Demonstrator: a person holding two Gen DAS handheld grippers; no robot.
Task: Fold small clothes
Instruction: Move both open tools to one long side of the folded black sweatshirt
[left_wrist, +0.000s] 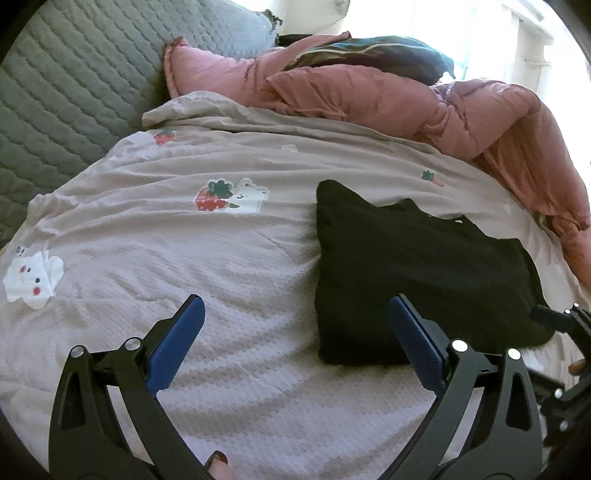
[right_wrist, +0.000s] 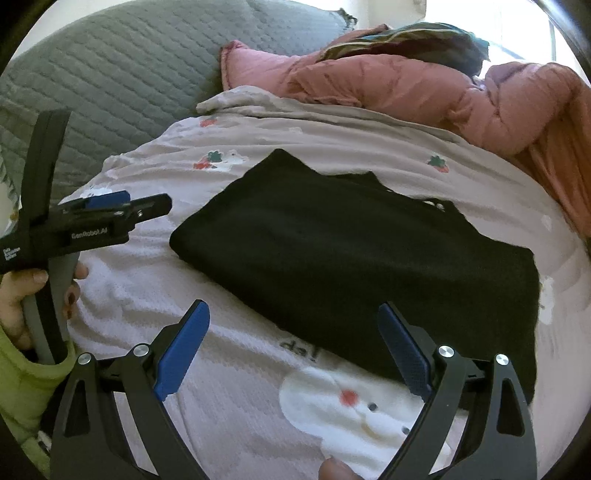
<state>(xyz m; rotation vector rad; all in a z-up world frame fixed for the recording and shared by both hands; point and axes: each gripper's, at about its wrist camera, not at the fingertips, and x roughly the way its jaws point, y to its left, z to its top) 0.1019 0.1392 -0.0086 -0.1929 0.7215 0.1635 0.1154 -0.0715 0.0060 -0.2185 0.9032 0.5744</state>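
While both jaws are spread wide and empty, the left gripper (left_wrist: 295, 310) and right gripper (right_wrist: 293, 314) are held near the folded black garment (right_wrist: 354, 266) (on the bedspread (right_wrist: 229, 387)).

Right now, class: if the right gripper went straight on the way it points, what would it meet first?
Probably the black garment: it lies on the bedspread straight ahead of the open right gripper. Depth is unclear, so the bedspread's bare strip might come first.
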